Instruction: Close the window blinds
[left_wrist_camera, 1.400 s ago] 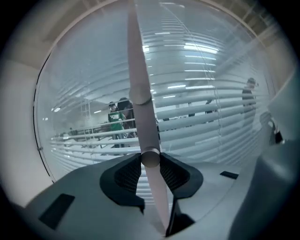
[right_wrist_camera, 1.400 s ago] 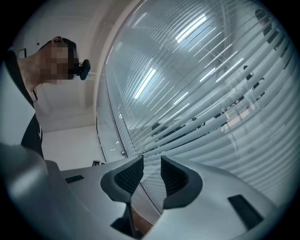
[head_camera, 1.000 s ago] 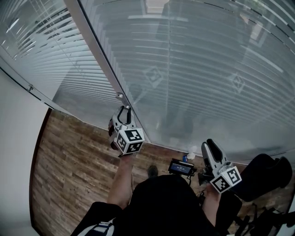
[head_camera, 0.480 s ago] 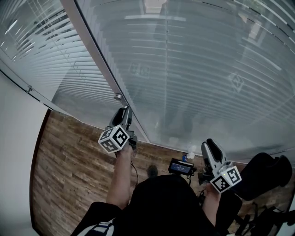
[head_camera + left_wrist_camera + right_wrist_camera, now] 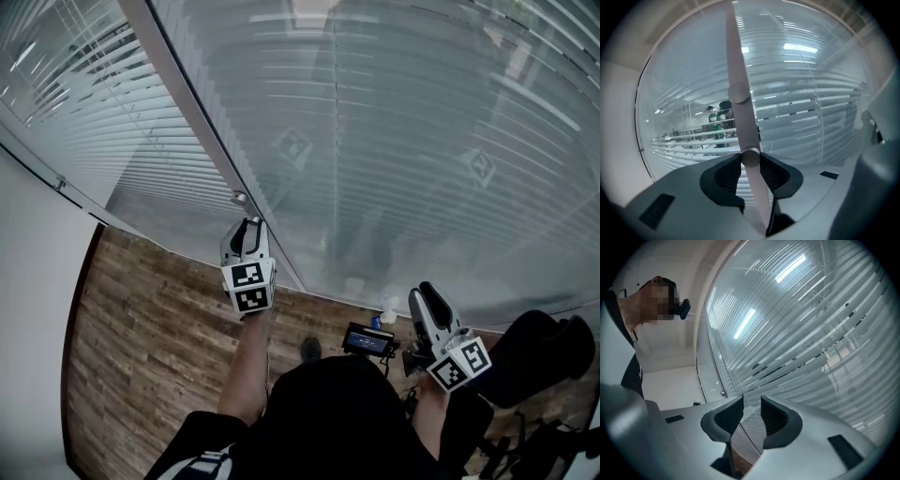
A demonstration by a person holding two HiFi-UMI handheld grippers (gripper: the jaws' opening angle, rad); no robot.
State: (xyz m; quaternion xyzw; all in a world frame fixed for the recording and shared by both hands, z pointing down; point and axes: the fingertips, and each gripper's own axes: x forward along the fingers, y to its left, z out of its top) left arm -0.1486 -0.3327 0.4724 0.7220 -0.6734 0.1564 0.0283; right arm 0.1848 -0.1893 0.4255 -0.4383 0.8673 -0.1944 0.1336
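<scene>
room: window blinds (image 5: pixel 422 141) behind glass, white frame post (image 5: pixel 202 112), white wall (image 5: pixel 37 309) at left, wood plank floor (image 5: pixel 141 328) below | blinds: slats tilted, gaps between them | left gripper (image 5: pixel 247 228): at the post, jaws closing on the round blind knob (image 5: pixel 750 157), pads touching it | right gripper (image 5: pixel 424 292): low right, jaws apart, empty

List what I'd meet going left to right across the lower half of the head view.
White wall, wood floor, left gripper with jaws closing on the blind wand, small screen, right gripper.
</scene>
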